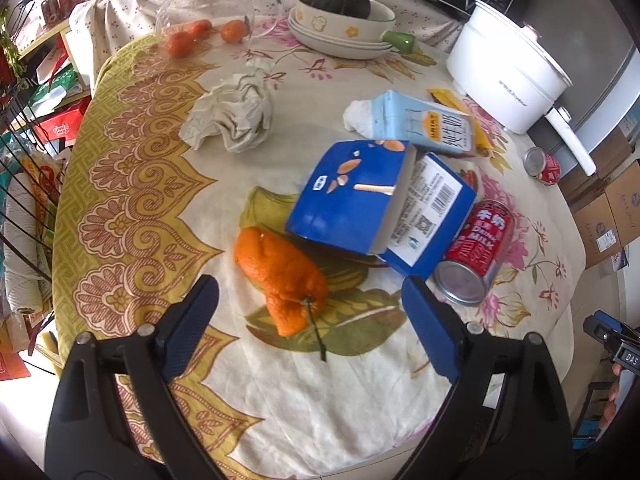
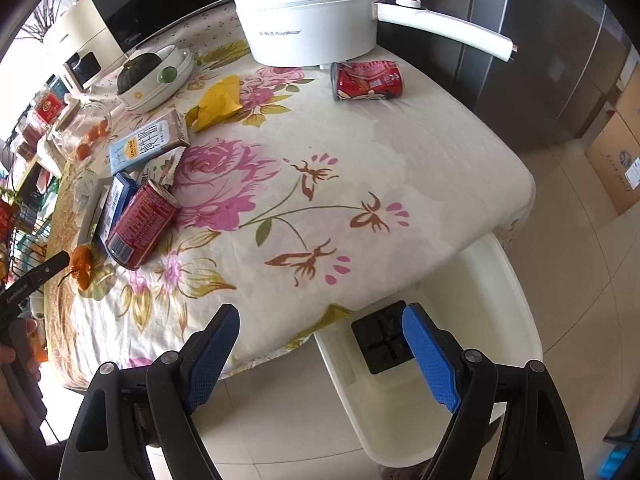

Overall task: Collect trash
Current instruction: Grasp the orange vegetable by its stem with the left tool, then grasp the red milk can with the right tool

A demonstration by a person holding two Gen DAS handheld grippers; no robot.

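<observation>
My left gripper [image 1: 310,312] hangs open over the table, its blue pads on either side of an orange peel [image 1: 280,276] with a stem, not touching it. Behind the peel lie a torn blue carton [image 1: 360,208], a light-blue milk carton [image 1: 424,124], a crumpled paper wad [image 1: 232,116], a red milk can [image 1: 476,248] and a second red can [image 1: 542,165]. My right gripper [image 2: 320,344] is open and empty at the table's front edge, above a cream bin [image 2: 500,280] with a black block [image 2: 380,338] inside. The peel [image 2: 82,266] and the near can [image 2: 140,224] show at the left there.
A white electric pot [image 2: 312,20] with a long handle stands at the back, next to a stack of bowls [image 1: 340,28] holding a dark squash. A glass jar [image 1: 208,8] with small oranges, a yellow wrapper [image 2: 220,100] and cardboard boxes [image 2: 616,152] on the floor are also around.
</observation>
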